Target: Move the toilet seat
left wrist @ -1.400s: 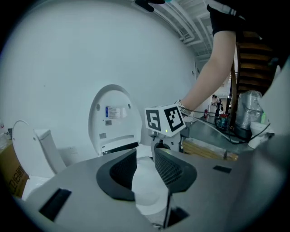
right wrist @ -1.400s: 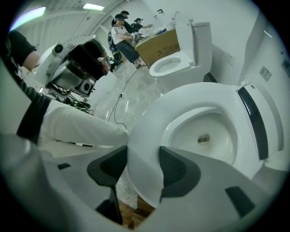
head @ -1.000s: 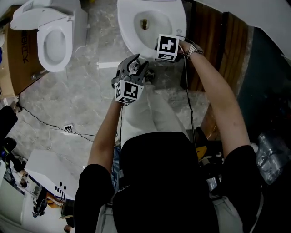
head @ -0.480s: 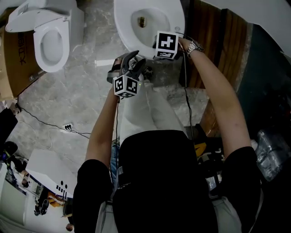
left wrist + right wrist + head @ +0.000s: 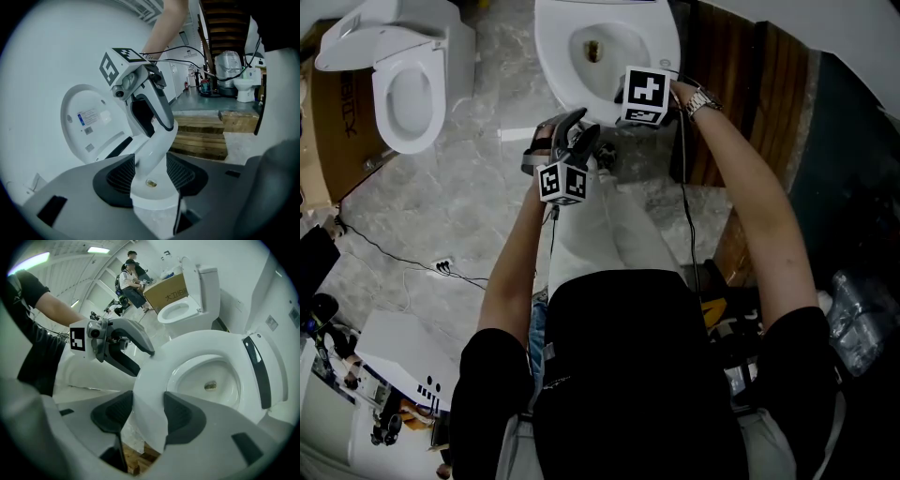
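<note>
Straight ahead of you, on the marbled grey floor (image 5: 478, 197): one white toilet, lid (image 5: 91, 122) raised, toilet seat (image 5: 555, 56) lying flat on the bowl. A brownish mark (image 5: 598, 47) sits at the drain.

Item, your right gripper (image 5: 149, 414): pointed steeply down at the front of the seat. One pad is outside the ring and the other over the bowl's hollow, and both press against the white edge between them. Its marker cube (image 5: 645, 94) rides over the seat's front right. Your wristwatch (image 5: 698, 101) shows just behind it.

Item, your left gripper (image 5: 149, 174): at the seat's front left, just beside the right gripper. Its jaws have just been opening and stand wide. The seat's white edge shows in the gap, and the pads do not clamp it. From the right gripper view its two grey fingers straddle the ring's outer edge.

Item, second white toilet (image 5: 382, 112): well apart to your left, lid up, standing against a cardboard box (image 5: 328, 112).

Item, wooden pallets (image 5: 201, 138): stacked to the right of the bowl. More bare wood shows low under the bowl's front in the right gripper view.

Item, black cable (image 5: 394, 253): loose across the floor on your left.

Item, two people (image 5: 131, 280): far beyond the box, too small to tell more.
</note>
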